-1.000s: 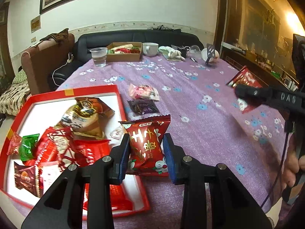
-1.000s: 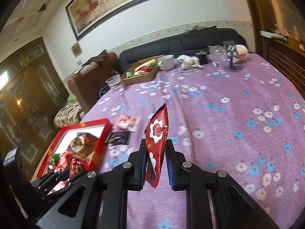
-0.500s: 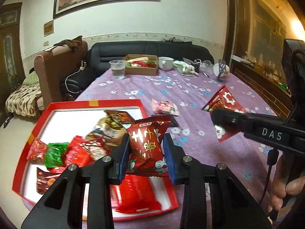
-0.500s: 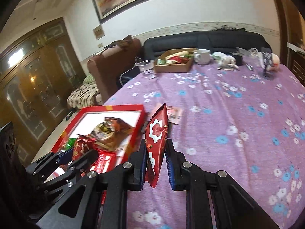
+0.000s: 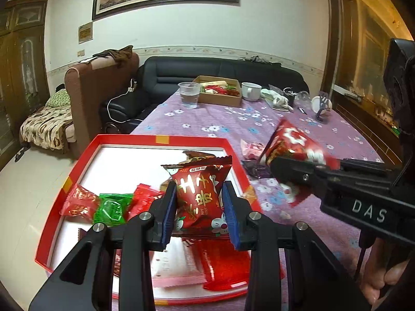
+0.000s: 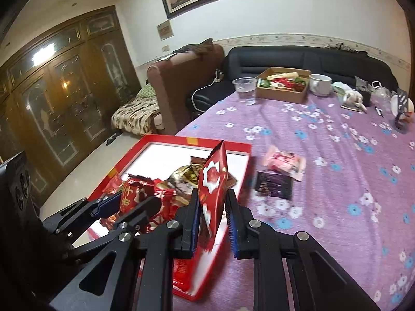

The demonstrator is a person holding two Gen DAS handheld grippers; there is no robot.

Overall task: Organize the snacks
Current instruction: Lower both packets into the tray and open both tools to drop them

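Both grippers have travelled over the red tray [image 5: 77,167] at the table's left edge. Left gripper [image 5: 199,210] clamps a red gold-lettered packet [image 5: 198,194] above it; right gripper [image 6: 212,223] pinches a red-and-white packet [image 6: 214,181] edgewise over its right rim.

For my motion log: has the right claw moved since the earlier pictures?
Yes. The right claw, shut on its red packet, moved left toward the red tray; it now hangs over the tray's near corner.

Both held packets have been carried from above the table to over the red tray [image 5: 145,138]; the right gripper [image 6: 213,223] has been brought beside the left gripper [image 5: 200,215].
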